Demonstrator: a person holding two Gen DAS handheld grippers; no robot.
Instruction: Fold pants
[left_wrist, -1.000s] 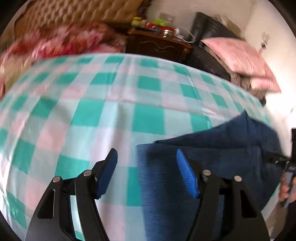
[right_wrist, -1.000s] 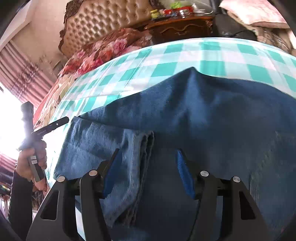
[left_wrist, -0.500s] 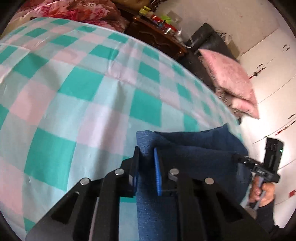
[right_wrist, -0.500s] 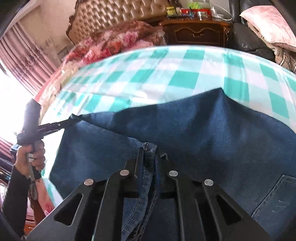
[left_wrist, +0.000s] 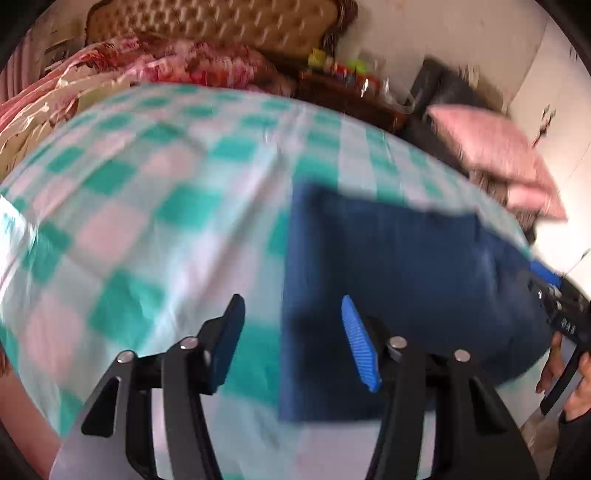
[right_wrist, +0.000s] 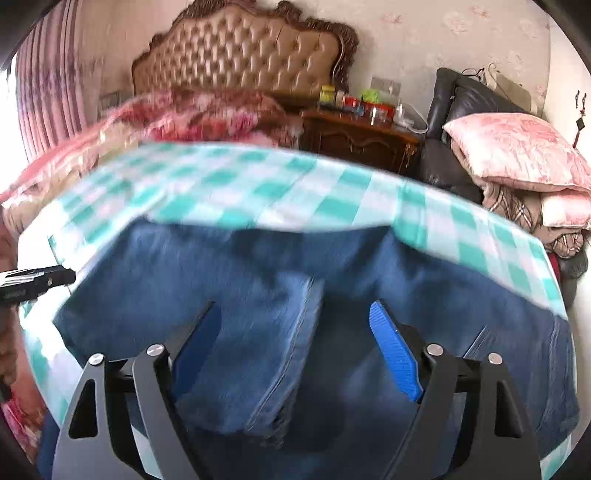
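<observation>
On the checked sheet lie your pants, partly folded, blue denim. They are thick and soft, a bit heavy, and will flop and sag when you lift them. Grab them at a hem or a folded edge, where the cloth is doubled and stiff. Your left gripper is wide open and holds nothing, at the pants' left edge. Your right gripper is wide open too, empty, over the hem.
</observation>
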